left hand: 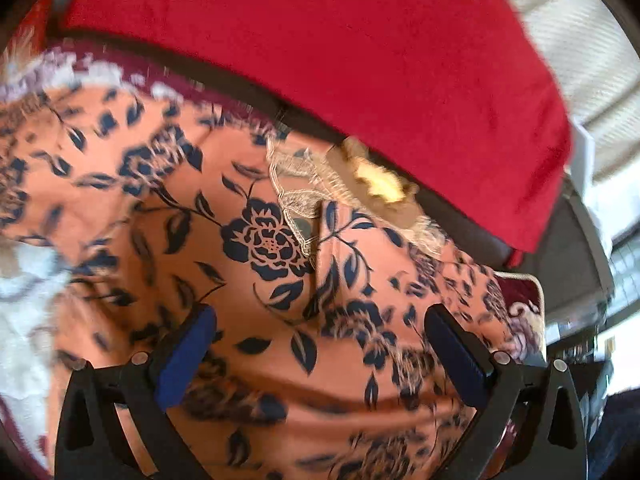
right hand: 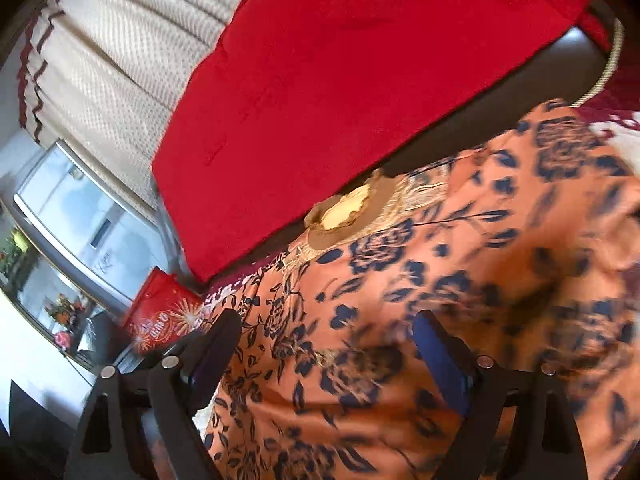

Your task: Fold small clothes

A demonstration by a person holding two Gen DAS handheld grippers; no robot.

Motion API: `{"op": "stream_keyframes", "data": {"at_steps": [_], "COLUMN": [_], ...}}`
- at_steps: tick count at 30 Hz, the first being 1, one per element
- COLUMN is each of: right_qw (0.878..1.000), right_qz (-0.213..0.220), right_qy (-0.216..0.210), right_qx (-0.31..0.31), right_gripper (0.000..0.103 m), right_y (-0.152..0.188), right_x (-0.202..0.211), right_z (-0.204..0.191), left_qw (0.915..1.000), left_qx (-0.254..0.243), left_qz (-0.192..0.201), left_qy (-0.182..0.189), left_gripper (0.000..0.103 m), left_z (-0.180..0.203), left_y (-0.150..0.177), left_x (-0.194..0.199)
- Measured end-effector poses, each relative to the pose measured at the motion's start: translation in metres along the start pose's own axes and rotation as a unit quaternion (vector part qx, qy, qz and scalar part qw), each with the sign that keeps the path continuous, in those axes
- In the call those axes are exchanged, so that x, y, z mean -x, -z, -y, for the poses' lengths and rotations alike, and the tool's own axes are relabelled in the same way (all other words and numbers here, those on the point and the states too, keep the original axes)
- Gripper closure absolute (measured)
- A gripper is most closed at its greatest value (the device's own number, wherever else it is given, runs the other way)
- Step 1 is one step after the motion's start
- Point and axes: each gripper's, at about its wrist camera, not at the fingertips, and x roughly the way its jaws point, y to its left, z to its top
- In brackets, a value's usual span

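An orange garment with a dark blue flower print lies spread under both grippers; it also fills the lower right of the right wrist view. Its collar has beige embroidery and a yellowish patch. My left gripper is open, hovering just above the cloth with nothing between the fingers. My right gripper is open over the garment's left edge, empty.
A red cloth lies beyond the garment on a dark surface. A maroon patterned mat shows under the garment. A red box sits at the left, and a beige curtain hangs behind.
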Motion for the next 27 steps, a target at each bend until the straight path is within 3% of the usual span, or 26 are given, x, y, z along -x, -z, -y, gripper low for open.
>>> {"op": "stream_keyframes", "data": {"at_steps": [2,4,5,7,8,11,16,22,27], "right_qw": [1.0,1.0,1.0,0.999,1.0,1.0,0.999,0.997,0.992], "right_qz": [0.008,0.01,0.014,0.013,0.012,0.008,0.027,0.064,0.038], "right_qy": [-0.005,-0.01,-0.011,-0.017,-0.015,-0.004,0.005,-0.014,-0.06], "right_qx": [-0.008,-0.015,-0.018,-0.024,-0.024,-0.013,-0.017,-0.046,-0.101], "right_gripper": [0.013,0.013,0.013,0.013,0.013,0.013,0.013,0.013,0.01], "right_y": [0.004,0.006,0.007,0.007,0.006,0.007,-0.005,-0.053,-0.092], "right_x": [0.015,0.03,0.036,0.042,0.047,0.053,0.077,0.075,0.032], "right_z": [0.006,0.015,0.02,0.026,0.029,0.034,0.047,0.056,0.081], "left_qw": [0.9994,0.9982,0.9983,0.997,0.9956,0.9977,0.9946,0.995,0.9948], "left_qx": [0.011,0.029,0.024,0.008,0.002,-0.015,-0.061,-0.04,-0.022], "left_qz": [-0.033,-0.052,-0.053,-0.077,-0.091,-0.061,0.079,0.025,0.012], "left_qy": [0.008,0.005,0.005,-0.01,-0.02,-0.026,-0.03,-0.088,-0.099], "left_gripper": [0.001,0.011,0.026,0.069,0.095,0.098,0.098,0.098,0.097], "left_z": [0.002,0.006,0.009,0.017,0.019,0.025,0.035,-0.011,-0.036], "left_y": [-0.003,-0.004,-0.005,-0.005,-0.005,-0.014,-0.031,-0.021,-0.013], "left_x": [-0.019,-0.033,-0.037,-0.049,-0.056,-0.048,0.021,-0.027,-0.046]}}
